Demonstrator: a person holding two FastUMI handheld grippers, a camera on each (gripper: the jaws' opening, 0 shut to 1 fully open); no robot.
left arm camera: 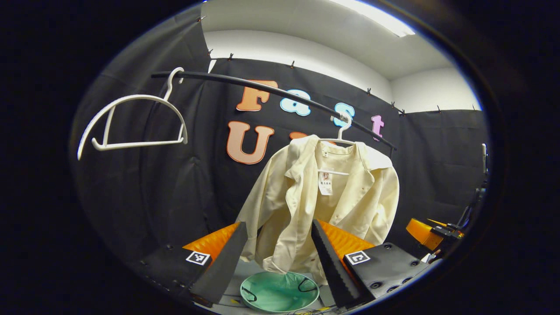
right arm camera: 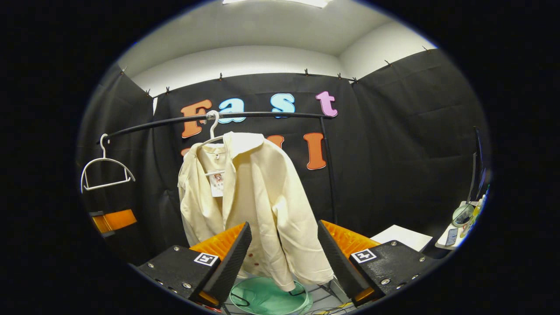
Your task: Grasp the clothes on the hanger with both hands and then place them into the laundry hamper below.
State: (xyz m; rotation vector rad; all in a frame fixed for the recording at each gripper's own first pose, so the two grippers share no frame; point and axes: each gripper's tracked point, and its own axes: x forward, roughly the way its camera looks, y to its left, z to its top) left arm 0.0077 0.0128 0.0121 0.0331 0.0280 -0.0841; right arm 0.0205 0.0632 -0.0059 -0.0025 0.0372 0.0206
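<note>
While both tools (left arm camera: 278,249) (right arm camera: 284,253) gape empty, jacket (left arm camera: 323,197) hem hides part of hamper (left arm camera: 280,293) rim.

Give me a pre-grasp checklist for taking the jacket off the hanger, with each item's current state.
1. Left tongs open: ok.
2. Right tongs open: ok.
3. Cream jacket still on its hanger on the rail: ok.
4. Both tongs gripping the fabric: not ok, the jacket hangs ahead of the open fingers in both views.
5. Green hamper below the jacket's hem: ok.
6. Spare hanger clear of the jacket: ok, well apart along the rail.
</note>
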